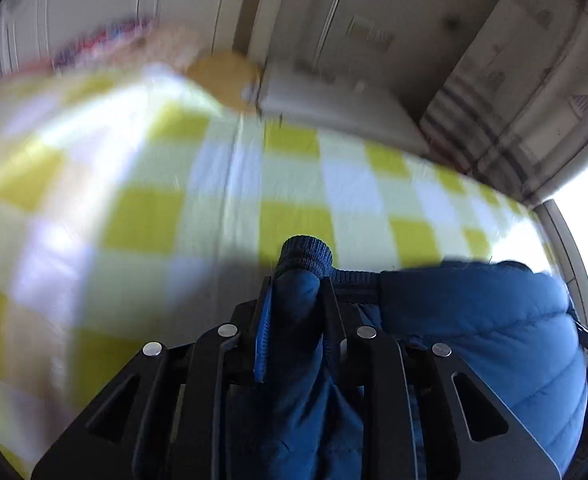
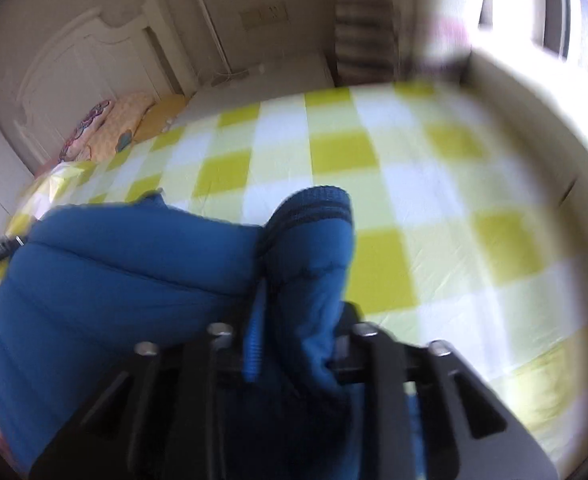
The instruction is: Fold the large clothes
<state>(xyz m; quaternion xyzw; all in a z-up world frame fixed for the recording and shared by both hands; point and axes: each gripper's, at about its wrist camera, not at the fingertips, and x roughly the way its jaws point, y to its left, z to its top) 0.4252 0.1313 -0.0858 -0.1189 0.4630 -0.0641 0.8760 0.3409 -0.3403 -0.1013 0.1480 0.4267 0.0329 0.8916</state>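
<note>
Left gripper (image 1: 296, 304) and right gripper (image 2: 300, 312) each clamped on ribbed-knit edge of blue quilted puffer jacket (image 2: 126, 264), held aloft over yellow-checked bed (image 2: 414, 184); two-point grip likely spreads garment for laying flat.

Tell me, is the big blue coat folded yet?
Not yet. Done: both tongs have grabbed it. The left tongs and right tongs each pinch a ribbed end of the blue coat, held above the checked bed. Left: laying it flat and folding.
</note>
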